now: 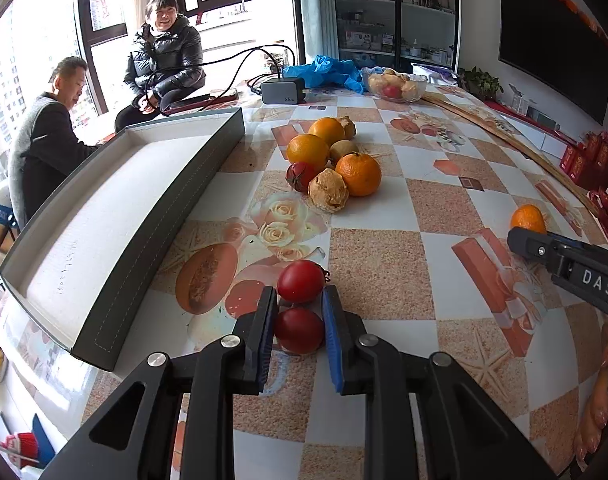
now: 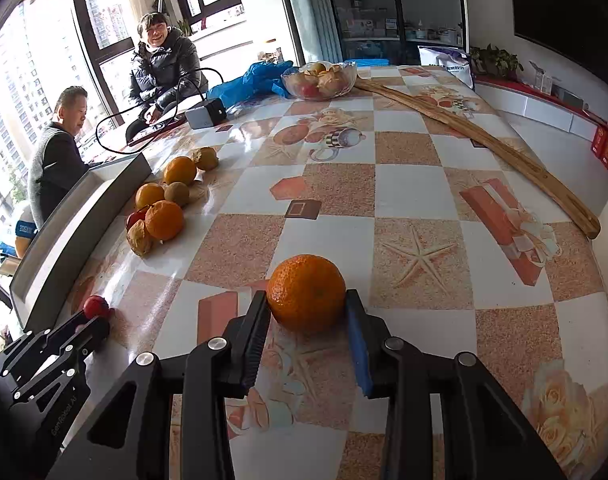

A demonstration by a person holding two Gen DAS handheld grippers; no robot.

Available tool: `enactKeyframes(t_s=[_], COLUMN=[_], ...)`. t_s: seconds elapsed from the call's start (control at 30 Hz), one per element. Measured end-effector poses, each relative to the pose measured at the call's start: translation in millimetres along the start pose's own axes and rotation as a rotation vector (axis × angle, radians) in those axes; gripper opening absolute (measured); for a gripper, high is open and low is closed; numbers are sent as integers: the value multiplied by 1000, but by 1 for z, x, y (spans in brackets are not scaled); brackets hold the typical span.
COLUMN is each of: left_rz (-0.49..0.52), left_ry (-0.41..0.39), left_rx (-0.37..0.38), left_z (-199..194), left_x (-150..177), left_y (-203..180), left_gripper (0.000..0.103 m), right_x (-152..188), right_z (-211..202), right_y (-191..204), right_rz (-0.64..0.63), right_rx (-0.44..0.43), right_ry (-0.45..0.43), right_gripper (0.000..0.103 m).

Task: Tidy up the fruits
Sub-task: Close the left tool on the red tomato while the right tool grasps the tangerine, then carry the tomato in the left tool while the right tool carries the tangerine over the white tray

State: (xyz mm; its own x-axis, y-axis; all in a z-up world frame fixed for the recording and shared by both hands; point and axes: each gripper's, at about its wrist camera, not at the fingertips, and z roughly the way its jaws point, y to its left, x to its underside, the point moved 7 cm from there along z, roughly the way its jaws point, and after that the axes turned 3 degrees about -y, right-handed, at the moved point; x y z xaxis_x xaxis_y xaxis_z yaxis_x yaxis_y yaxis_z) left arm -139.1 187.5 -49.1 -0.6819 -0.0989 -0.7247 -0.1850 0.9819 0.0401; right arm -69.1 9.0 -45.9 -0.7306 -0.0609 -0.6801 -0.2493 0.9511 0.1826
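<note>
Beside the grey tray (image 1: 116,216), the left gripper (image 1: 300,330) is clenched on a red tomato (image 1: 298,330), a second tomato (image 1: 301,281) touching just beyond. Farther from the tray, the right gripper (image 2: 307,330) grasps an orange (image 2: 306,293) (near its fingertips). Lifting could nudge the loose tomato rolling; a shallow hold might drop the orange.

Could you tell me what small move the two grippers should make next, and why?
Probably lift both fruits and carry them toward the grey tray. The left gripper has its jaws shut on a red tomato, the right gripper on an orange, and the tray looks empty.
</note>
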Motion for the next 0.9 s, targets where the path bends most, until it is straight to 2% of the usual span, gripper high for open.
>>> enactKeyframes(t_s=[0.13,0.3,0.5,0.63,0.77,0.9], left_rz=[20,-27,-23,-45,-98,-118], left_ry=[-14,4,13,32,60,25], left_rx=[-18,30,36,66,126,143], left_z=[-2,0,0,0,-7,-25], left_x=[2,0,0,-1,-2,-9], left_y=[-3,2,1,3,10,26], left_gripper=[25,25,25,25,25,25], right_x=[1,2,2,2,2,2], right_z=[-1,-1,-1,-1,-1,0], right_y=[0,1,1,0,1,4], right_rz=[5,6,5,10,3,-27], right_rx=[-6,-8,-7,-13,-9,26], right_ry=[-1,-1,0,0,5,30], right_gripper=[39,39,39,39,39,39])
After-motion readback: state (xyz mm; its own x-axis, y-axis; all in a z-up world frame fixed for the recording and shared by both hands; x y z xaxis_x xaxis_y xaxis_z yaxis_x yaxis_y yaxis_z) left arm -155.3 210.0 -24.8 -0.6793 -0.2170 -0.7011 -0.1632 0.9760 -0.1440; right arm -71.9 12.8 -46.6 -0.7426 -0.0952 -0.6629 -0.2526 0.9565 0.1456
